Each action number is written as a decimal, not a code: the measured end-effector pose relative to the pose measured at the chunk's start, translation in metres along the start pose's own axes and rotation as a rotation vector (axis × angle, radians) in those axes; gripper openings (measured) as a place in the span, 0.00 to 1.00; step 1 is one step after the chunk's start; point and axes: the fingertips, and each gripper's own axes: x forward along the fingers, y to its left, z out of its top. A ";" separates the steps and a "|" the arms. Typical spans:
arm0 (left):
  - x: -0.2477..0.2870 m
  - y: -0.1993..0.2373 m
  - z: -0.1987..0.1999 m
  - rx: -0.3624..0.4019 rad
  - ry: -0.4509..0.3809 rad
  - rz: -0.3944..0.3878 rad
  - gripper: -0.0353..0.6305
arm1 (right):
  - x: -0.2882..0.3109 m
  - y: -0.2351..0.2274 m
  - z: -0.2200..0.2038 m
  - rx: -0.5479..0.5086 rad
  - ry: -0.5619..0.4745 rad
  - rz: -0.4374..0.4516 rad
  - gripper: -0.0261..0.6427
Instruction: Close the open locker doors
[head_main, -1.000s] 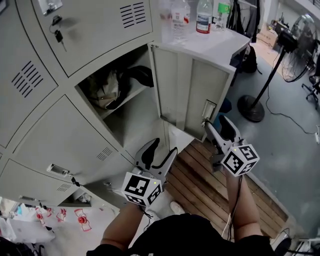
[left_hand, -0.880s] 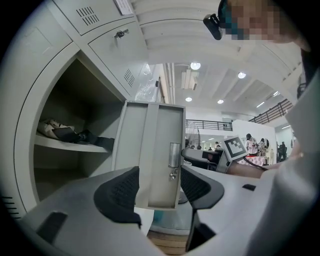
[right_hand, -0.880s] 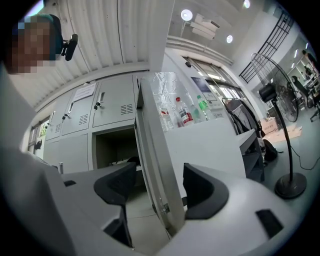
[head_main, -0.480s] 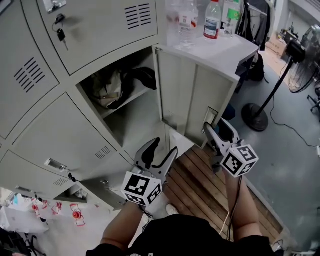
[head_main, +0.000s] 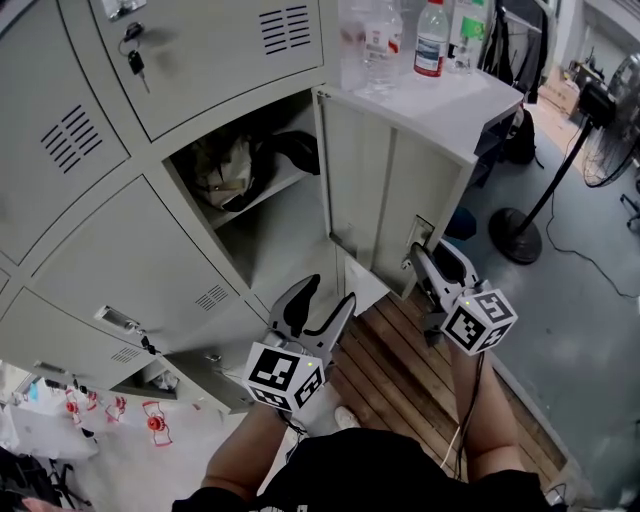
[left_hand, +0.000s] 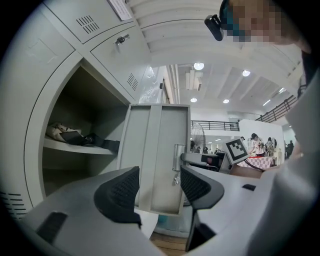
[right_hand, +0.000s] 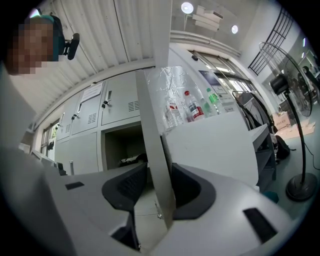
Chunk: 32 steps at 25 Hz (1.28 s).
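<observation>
The open locker door (head_main: 390, 200) swings out to the right of its compartment (head_main: 270, 230), which holds a bag on a shelf. My right gripper (head_main: 428, 254) is at the door's free edge just below the latch (head_main: 420, 232). In the right gripper view its jaws are closing and the door's thin edge (right_hand: 155, 140) fills the gap between the pads. My left gripper (head_main: 330, 292) hangs open below the compartment and holds nothing. In the left gripper view the door (left_hand: 157, 155) stands beyond the open jaws of the left gripper (left_hand: 160, 187).
Closed grey locker doors surround the opening, and one upper door has keys (head_main: 133, 62) in its lock. Bottles (head_main: 430, 35) stand on the white cabinet top behind the door. A wooden pallet (head_main: 400, 370) lies underfoot. A fan's stand (head_main: 520, 240) is at the right.
The right gripper's jaws have narrowed around the door's edge near the latch. The left gripper has stayed in place. The head view has shifted slightly.
</observation>
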 end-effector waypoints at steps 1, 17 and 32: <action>-0.003 0.000 0.001 0.001 0.000 0.001 0.45 | 0.000 0.003 -0.001 0.001 0.001 0.002 0.25; -0.056 0.027 0.009 -0.010 -0.005 0.024 0.45 | 0.007 0.082 -0.023 0.004 0.023 0.088 0.26; -0.115 0.074 0.015 -0.015 -0.013 0.093 0.45 | 0.044 0.175 -0.054 -0.014 0.057 0.240 0.29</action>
